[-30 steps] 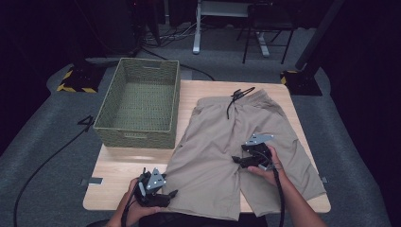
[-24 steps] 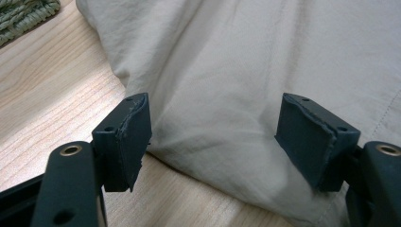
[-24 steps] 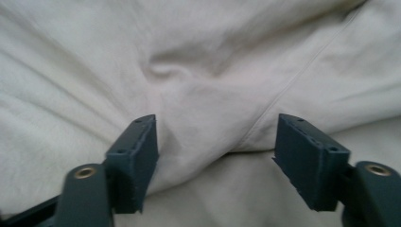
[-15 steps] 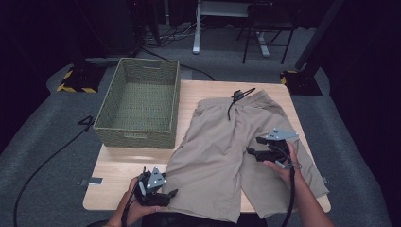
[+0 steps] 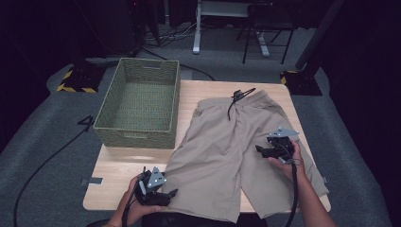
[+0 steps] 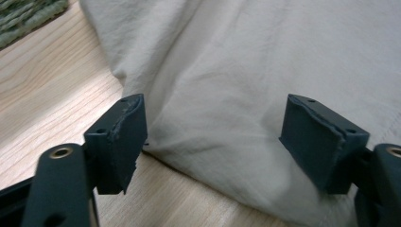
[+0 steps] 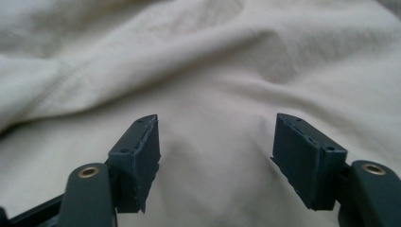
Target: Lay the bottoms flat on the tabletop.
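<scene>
Beige shorts [image 5: 236, 142] flat on table [image 5: 118, 189]. Left tongs [image 5: 171, 193] released, just widening, straddling near-left hem; right tongs [image 5: 259, 150] released over right leg.

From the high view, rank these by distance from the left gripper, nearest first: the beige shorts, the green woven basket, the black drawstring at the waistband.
From the left gripper:
1. Beige shorts: their hem lies right at the open jaws, near table edge.
2. Green woven basket: beyond it, table's far left.
3. Black drawstring: at the waistband, far side.
</scene>
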The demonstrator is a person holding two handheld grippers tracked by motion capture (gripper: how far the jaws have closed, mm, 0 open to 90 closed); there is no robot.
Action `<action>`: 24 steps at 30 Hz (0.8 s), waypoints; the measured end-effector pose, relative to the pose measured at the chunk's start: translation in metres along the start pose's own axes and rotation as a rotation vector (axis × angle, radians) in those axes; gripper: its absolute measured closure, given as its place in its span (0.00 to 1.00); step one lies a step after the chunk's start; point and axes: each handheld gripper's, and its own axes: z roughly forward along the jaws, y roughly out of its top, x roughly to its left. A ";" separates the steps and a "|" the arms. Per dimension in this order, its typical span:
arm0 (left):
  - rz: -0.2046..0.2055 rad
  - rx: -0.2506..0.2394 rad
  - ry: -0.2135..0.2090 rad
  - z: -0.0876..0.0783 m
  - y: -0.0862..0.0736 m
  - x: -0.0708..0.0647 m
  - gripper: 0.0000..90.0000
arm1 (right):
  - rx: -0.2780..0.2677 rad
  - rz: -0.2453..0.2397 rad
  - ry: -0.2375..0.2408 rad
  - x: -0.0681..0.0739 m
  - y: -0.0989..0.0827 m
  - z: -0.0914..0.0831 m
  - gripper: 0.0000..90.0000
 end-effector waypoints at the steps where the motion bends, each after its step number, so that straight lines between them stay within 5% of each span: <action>1: -0.005 -0.013 -0.003 -0.002 0.001 -0.001 0.23 | -0.011 0.006 0.002 0.001 0.001 0.000 0.38; 6: -0.025 -0.075 0.009 -0.011 0.008 -0.001 0.20 | -0.064 0.010 0.050 0.015 0.016 -0.001 0.38; 10: -0.074 -0.045 0.024 -0.007 0.004 0.009 0.20 | -0.093 -0.003 0.083 0.025 0.034 0.004 0.38; 14: -0.058 -0.007 0.048 0.000 0.004 0.015 0.21 | -0.071 -0.072 0.064 0.032 0.051 0.017 0.40; 17: -0.043 0.015 0.032 0.009 0.008 0.014 0.21 | -0.038 -0.067 0.014 0.021 0.053 0.031 0.43; 19: -0.041 0.011 0.023 0.012 0.009 0.013 0.19 | 0.019 0.011 0.017 0.002 0.051 0.045 0.40; 24: -0.023 0.009 0.013 0.022 0.019 0.012 0.18 | 0.012 0.065 0.022 -0.015 0.041 0.056 0.41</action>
